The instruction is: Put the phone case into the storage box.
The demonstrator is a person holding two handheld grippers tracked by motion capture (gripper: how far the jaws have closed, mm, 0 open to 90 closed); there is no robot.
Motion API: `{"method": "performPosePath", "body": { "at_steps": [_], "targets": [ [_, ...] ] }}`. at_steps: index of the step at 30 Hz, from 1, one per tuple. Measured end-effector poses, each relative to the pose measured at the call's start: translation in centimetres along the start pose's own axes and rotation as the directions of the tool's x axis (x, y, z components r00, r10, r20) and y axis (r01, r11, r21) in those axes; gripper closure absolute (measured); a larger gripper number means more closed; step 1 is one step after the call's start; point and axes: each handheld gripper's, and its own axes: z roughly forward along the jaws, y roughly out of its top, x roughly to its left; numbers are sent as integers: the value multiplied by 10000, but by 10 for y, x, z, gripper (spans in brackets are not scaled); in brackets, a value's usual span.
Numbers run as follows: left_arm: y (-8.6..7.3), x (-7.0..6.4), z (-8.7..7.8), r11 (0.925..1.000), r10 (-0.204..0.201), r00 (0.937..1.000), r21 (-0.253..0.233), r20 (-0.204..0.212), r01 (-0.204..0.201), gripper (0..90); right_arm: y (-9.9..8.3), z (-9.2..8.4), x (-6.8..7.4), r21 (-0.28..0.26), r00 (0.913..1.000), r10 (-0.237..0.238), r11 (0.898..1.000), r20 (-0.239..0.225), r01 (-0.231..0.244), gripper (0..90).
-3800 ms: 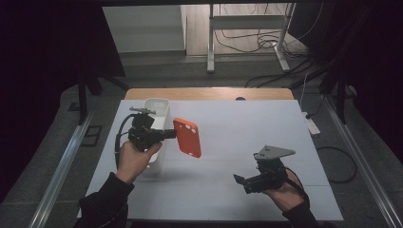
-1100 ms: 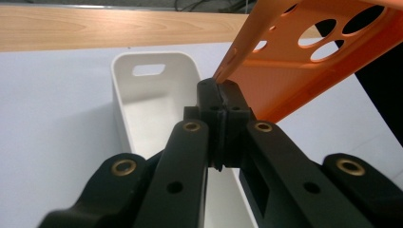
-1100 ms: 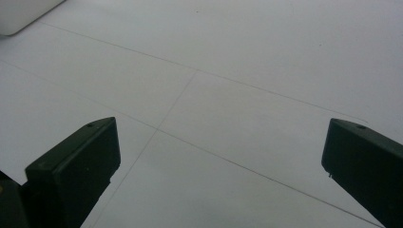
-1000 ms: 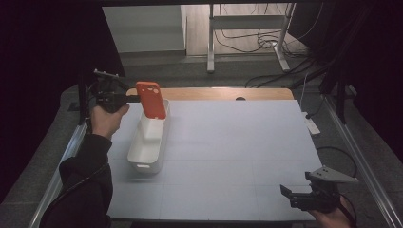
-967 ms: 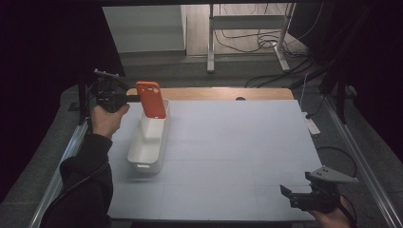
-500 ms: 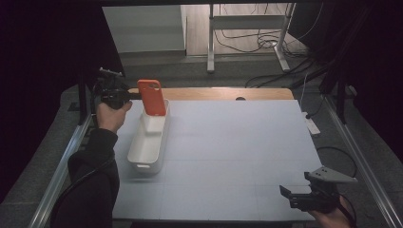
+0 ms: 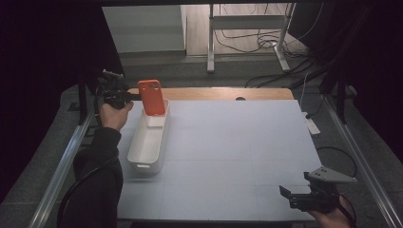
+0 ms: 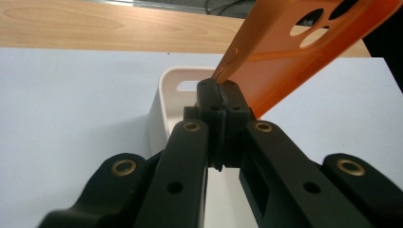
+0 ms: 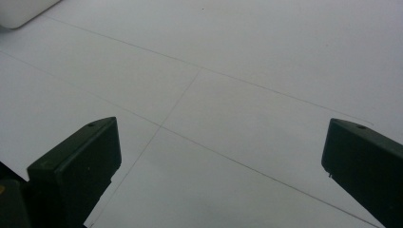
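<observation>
An orange phone case (image 7: 152,97) with camera cut-outs stands upright over the far end of a long white bin (image 7: 148,142). My left gripper (image 7: 132,97) is shut on the case's left edge, and the left gripper view shows the jaws pinching the orange case (image 8: 294,52) above the bin's far wall (image 8: 183,85). Whether the case's lower edge touches the bin's inside I cannot tell. My right gripper (image 7: 286,195) rests at the table's near right corner, and my right gripper (image 9: 218,156) has its jaws spread wide over bare white table, with nothing between them.
The white table top (image 7: 237,142) has a wooden strip (image 7: 223,93) along its far edge. Metal rails run down both sides. A power strip (image 7: 312,126) lies off the right edge. A corner of the bin (image 9: 23,12) shows far off in the right gripper view.
My left gripper has carried the orange case right and down, from the far left corner to above the bin's far end. The right gripper has stayed where it was.
</observation>
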Motion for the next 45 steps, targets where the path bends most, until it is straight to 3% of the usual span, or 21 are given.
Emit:
{"method": "performPosePath", "body": {
  "at_steps": [27,45],
  "targets": [
    [-7,11,38,9972,-179,9995,717,-270,198,893,0,1,0,63,9999,-46,10000,-94,47,0],
    [-10,14,54,9956,-349,9983,851,-466,388,875,0,1,0,32,9999,-100,9999,-100,101,0]
  ]
}}
